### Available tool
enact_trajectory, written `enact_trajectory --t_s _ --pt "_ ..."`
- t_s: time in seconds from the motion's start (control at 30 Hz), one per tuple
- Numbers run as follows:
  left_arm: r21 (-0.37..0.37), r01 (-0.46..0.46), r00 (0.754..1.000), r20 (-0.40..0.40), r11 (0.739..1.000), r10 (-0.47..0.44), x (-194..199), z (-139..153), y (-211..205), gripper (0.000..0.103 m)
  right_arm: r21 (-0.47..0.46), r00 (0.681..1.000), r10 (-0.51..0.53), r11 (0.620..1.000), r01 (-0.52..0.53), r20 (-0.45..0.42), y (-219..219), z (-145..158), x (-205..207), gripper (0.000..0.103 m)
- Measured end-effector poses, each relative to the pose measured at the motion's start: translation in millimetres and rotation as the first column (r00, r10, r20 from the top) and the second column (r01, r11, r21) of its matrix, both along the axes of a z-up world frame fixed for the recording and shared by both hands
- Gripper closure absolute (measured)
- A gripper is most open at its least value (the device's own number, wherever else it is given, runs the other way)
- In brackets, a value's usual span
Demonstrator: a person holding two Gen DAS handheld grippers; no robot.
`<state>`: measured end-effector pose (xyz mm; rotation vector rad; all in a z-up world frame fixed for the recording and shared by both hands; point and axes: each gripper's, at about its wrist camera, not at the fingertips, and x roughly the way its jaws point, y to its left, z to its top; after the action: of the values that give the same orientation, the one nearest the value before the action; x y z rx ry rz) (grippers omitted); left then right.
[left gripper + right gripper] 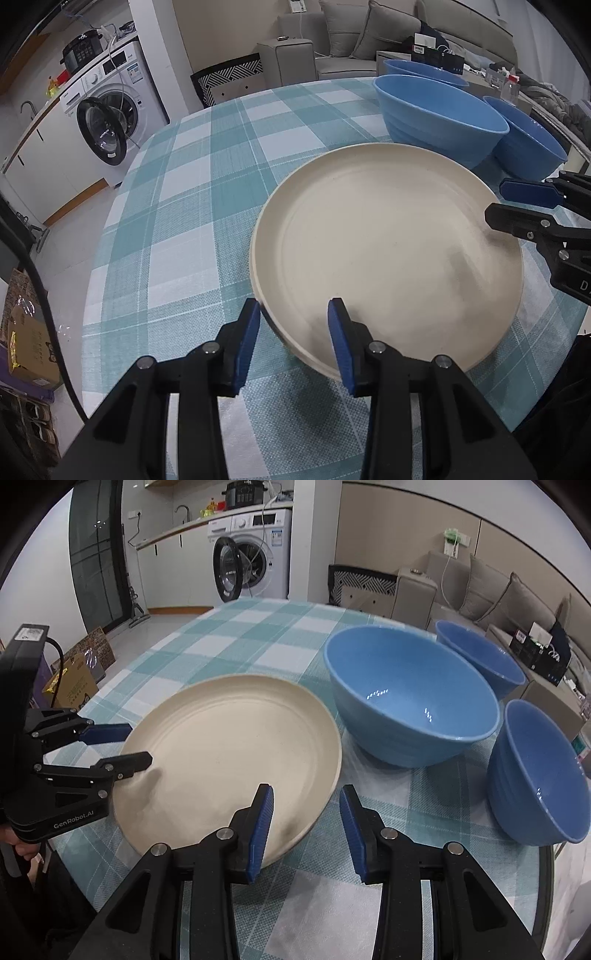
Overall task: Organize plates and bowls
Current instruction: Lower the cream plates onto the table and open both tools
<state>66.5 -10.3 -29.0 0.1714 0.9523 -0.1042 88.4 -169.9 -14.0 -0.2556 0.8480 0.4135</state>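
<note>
Left wrist view
Plate: cream plate (388, 254) lay flat on the checked cloth (184, 206), right of the table's middle.
Left gripper (291, 332): fingers apart, straddling the plate's near rim, one pad outside, one over the inside; no pad seemed to press on it.
Right gripper (498, 203): reached in from the right edge, one finger above the rim, one below, gap visible between them.
Bowls: big blue bowl (439, 118) just behind the plate, two smaller ones beyond and to the right.

Right wrist view
Right gripper (306, 819): fingers parted around the plate's (229, 746) near-right rim; the rim passed between them, unclamped.
Left gripper (136, 744): jaws parted at the opposite rim, on the far left.
Bowls: big bowl (410, 701) just beside the plate, right; small bowl (539, 771) nearer, another (480, 657) behind.

Key relation: the rim lay between both finger pairs, on opposite sides. The plate looked just set down; either hand was equally near it, the right nearer the bowls.
</note>
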Motion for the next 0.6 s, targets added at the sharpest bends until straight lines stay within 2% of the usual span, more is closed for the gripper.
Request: enact_trajectory --t_s 0.17,0.33,0.37,0.4,0.43,0.5,0.57,0.6 --pt "-0.011 -0.001 1.0 0.0 1.0 0.001 0 0 0 0.061 0.028 0.999 0.032 0.999 -0.032 0.0 3 3 -2 0.063" --pt "-0.045 0.01 1.0 0.009 0.999 -0.009 -1 5 0 0.052 0.05 0.998 0.057 0.997 -0.057 -0.008 6 3 -4 0.051" --pt "-0.054 0.012 1.0 0.012 0.998 -0.011 -1 6 0 0.051 0.054 0.998 0.06 0.997 -0.06 -0.004 6 4 -5 0.043" --pt "-0.061 0.014 1.0 0.015 0.998 -0.013 -2 8 -1 0.051 0.059 0.998 0.062 0.996 -0.062 0.001 6 6 -6 0.03" --pt "-0.067 0.017 1.0 0.019 0.998 -0.016 -2 10 -1 0.048 0.065 0.998 0.065 0.996 -0.065 0.011 7 8 -8 0.025" --pt "-0.075 0.018 0.999 0.036 0.997 -0.015 -4 14 -2 0.04 0.081 0.997 0.072 0.994 -0.074 0.034 7 13 -11 0.019" --pt "-0.092 0.02 0.998 0.06 0.996 -0.014 -7 20 -2 0.013 0.09 0.995 0.09 0.991 -0.094 0.045 10 18 -14 0.014" --pt "-0.101 0.019 0.997 0.07 0.995 -0.012 -8 23 -1 0.011 0.09 0.994 0.094 0.991 -0.098 0.05 10 19 -15 0.008"
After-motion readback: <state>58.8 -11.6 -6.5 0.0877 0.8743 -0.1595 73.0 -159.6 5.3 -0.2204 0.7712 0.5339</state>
